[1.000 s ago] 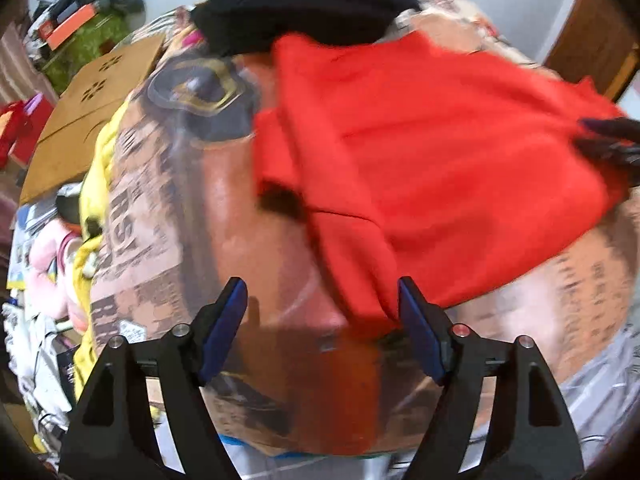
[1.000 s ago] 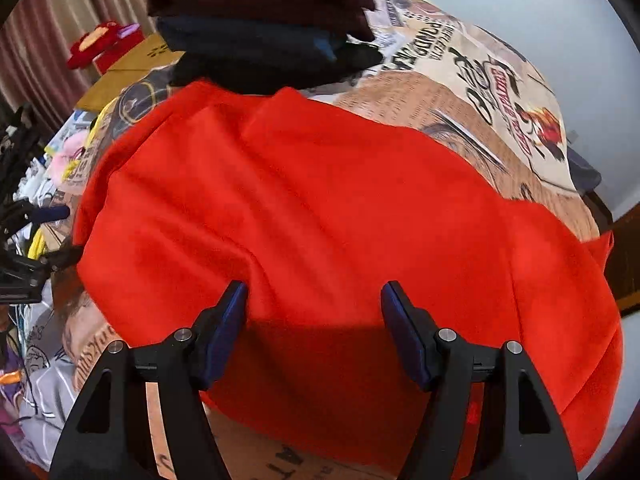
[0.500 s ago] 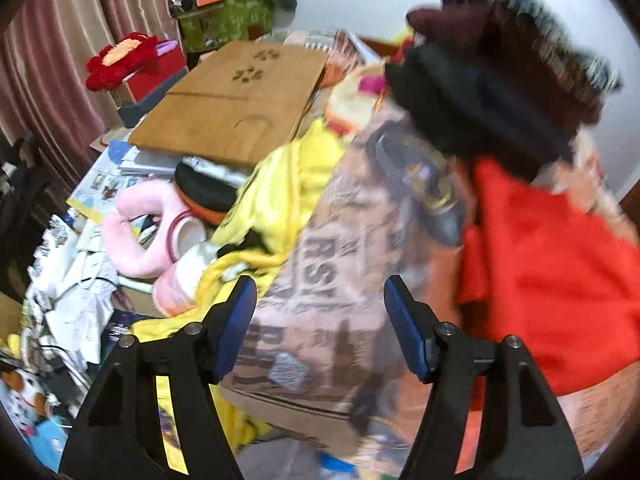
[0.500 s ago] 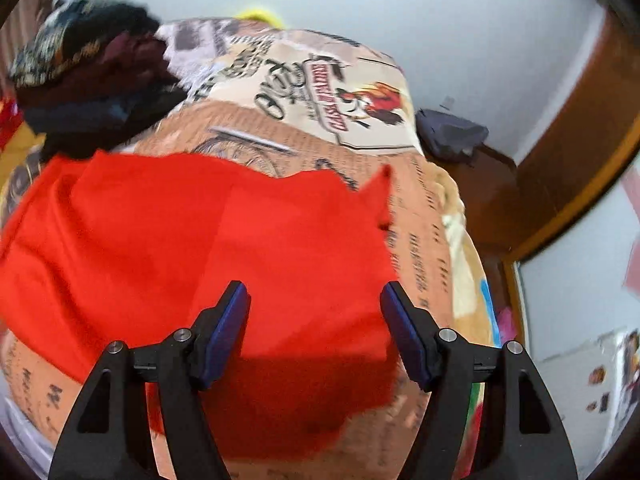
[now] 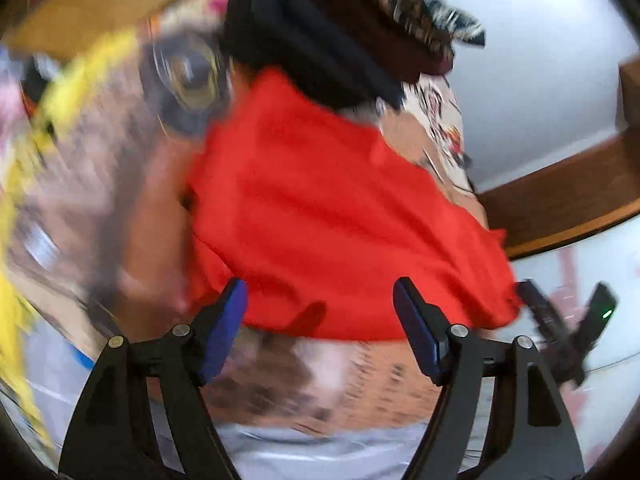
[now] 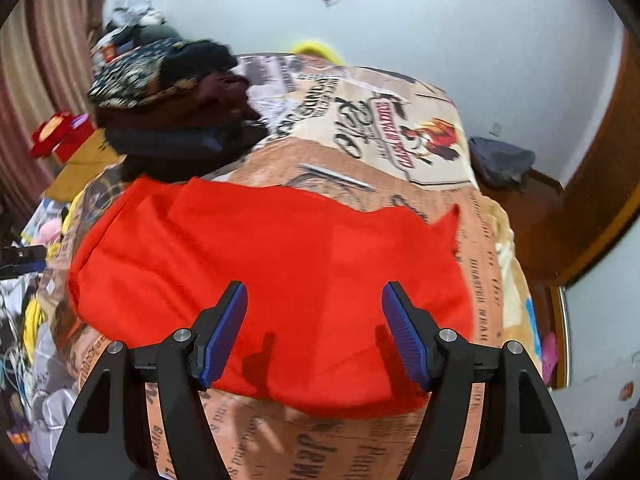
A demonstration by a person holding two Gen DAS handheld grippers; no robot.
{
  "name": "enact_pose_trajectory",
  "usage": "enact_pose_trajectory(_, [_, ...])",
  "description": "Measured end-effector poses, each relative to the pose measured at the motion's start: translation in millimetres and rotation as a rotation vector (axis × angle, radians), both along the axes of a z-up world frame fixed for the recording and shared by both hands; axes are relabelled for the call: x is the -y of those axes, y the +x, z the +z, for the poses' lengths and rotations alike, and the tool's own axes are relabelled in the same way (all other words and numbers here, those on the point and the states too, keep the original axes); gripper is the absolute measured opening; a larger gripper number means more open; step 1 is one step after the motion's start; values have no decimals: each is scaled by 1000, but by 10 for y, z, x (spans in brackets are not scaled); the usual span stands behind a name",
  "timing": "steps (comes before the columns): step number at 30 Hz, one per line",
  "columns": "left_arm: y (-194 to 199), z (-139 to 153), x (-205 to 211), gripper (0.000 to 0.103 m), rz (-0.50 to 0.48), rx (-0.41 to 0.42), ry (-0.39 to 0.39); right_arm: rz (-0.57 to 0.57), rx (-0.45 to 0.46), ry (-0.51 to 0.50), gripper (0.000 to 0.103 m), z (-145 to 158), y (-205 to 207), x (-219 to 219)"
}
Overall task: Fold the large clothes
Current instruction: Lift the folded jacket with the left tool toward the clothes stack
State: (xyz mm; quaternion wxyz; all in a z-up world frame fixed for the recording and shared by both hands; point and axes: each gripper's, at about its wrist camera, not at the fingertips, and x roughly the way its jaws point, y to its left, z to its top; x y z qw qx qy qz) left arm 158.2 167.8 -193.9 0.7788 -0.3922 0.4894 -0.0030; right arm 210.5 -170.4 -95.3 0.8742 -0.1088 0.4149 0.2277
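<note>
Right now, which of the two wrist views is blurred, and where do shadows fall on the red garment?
Left wrist view: heavy motion smear across the printed blanket and the stacked dark clothes; the red garment has soft edges. Right wrist view: mostly sharp, blanket lettering readable, and the open right gripper casts finger shadows on the garment's near edge. Both views show fisheye bending.

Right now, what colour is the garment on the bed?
Plain bright red garment, clearest in the right wrist view.
</note>
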Motion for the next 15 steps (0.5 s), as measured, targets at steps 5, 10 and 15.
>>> enact_pose_trajectory(5, [-19,-391,144,74,48,-99,-114,46,-31,16,66,-101,-109,-134])
enact_pose_trajectory(10, [36,-687,110,74,110,-115,-204,56,-62,20,66,-200,-134,-193])
enact_pose_trajectory(15, [142,-813,-22,74,207,-68,-247,52,-91,-17,66,-315,-86,-214])
